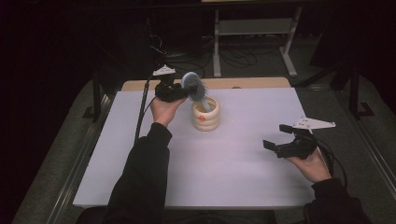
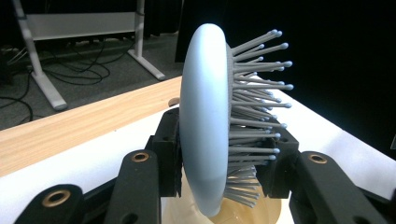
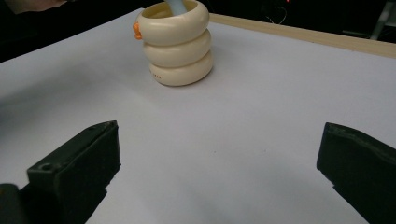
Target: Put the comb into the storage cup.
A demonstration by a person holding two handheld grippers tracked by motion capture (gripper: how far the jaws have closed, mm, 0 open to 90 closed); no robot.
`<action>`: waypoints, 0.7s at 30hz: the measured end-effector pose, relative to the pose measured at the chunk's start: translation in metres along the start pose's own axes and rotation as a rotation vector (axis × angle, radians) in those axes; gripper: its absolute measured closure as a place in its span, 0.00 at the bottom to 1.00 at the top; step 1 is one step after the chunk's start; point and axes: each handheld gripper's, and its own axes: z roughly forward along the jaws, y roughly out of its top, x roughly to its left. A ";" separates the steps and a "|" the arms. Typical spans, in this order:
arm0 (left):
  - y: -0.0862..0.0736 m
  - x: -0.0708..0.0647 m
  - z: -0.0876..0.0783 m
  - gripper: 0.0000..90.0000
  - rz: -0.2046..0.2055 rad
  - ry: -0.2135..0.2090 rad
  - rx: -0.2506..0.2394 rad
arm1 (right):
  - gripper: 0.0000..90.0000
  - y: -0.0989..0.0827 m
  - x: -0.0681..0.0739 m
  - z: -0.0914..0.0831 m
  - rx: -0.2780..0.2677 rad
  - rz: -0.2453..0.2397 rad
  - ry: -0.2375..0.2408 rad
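A pale blue hairbrush (image 1: 194,88) stands with its handle down inside a cream ribbed cup (image 1: 205,114) at the table's far middle. My left gripper (image 1: 183,91) is shut on the brush head; in the left gripper view the jaws clamp the brush (image 2: 205,126) from both sides, bristles pointing right, with the cup (image 2: 243,212) below. My right gripper (image 1: 276,137) rests open at the right of the table, nothing between its jaws. The right gripper view has the cup (image 3: 178,44) ahead with the brush handle (image 3: 176,6) poking into it.
A white mat (image 1: 233,154) covers the table, with a wooden edge (image 1: 252,82) at the back. Beyond it stand a white metal frame (image 1: 254,28) and loose cables on the floor. A small orange mark (image 1: 201,118) sits on the cup's side.
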 end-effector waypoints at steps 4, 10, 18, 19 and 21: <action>-0.002 -0.002 0.006 0.64 -0.001 -0.002 -0.005 | 0.00 0.000 0.000 0.000 0.000 -0.002 0.000; -0.005 -0.002 0.007 0.61 -0.013 0.001 -0.026 | 0.00 -0.001 0.000 0.001 0.002 -0.004 0.000; -0.011 -0.003 0.003 0.37 -0.021 0.102 -0.069 | 0.00 0.000 0.001 0.001 0.005 -0.018 -0.007; -0.012 -0.002 0.003 0.33 -0.022 0.101 -0.067 | 0.00 0.000 0.002 0.001 0.004 -0.018 -0.007; -0.013 -0.001 0.002 0.24 -0.019 0.107 -0.062 | 0.00 0.000 0.002 0.001 0.007 -0.021 -0.009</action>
